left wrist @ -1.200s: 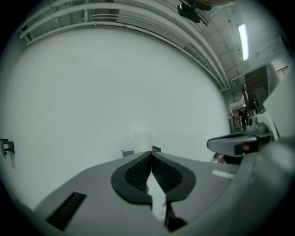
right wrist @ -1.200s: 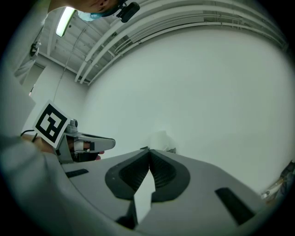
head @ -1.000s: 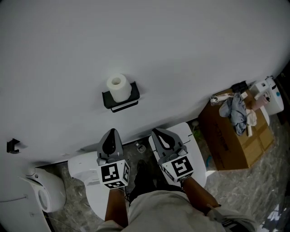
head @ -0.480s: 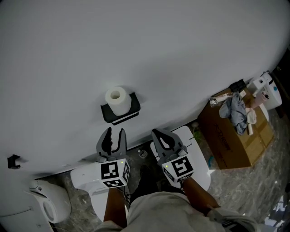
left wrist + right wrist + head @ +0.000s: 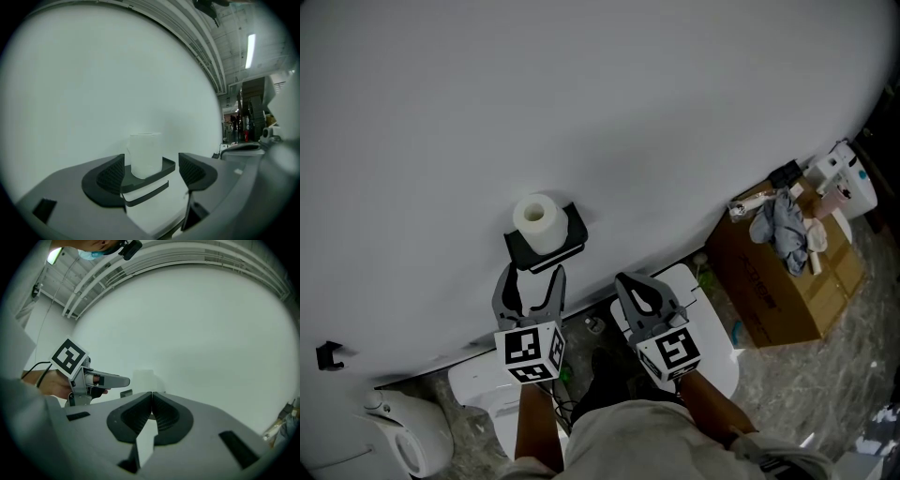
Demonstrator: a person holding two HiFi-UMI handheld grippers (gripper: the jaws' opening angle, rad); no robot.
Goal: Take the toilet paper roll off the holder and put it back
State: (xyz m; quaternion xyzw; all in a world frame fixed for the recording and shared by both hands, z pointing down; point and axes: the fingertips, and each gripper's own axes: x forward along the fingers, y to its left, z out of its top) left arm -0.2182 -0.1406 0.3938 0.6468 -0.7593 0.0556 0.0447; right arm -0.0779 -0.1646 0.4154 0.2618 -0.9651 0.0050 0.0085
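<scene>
Left gripper [image 5: 531,279] has slid up to the wall [image 5: 581,94], jaws just swung wide, empty; roll [image 5: 535,221] sits on its holder [image 5: 570,228] just ahead. Right gripper [image 5: 625,280] closed, idle. Next: straddle roll, squeeze.

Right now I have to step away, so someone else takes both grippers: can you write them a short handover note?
Left gripper: open. Its fingers have just been opening, with nothing between them. It is aimed at the roll but short of it.
Right gripper: shut, empty, held beside the left one.
Toilet paper roll: upright on the black wall holder, neither gripper touching it.
Done: only the approach, as far as the views show.
Left: probably close the left fingers on the roll, lift it off, then set it back on the holder.
</scene>
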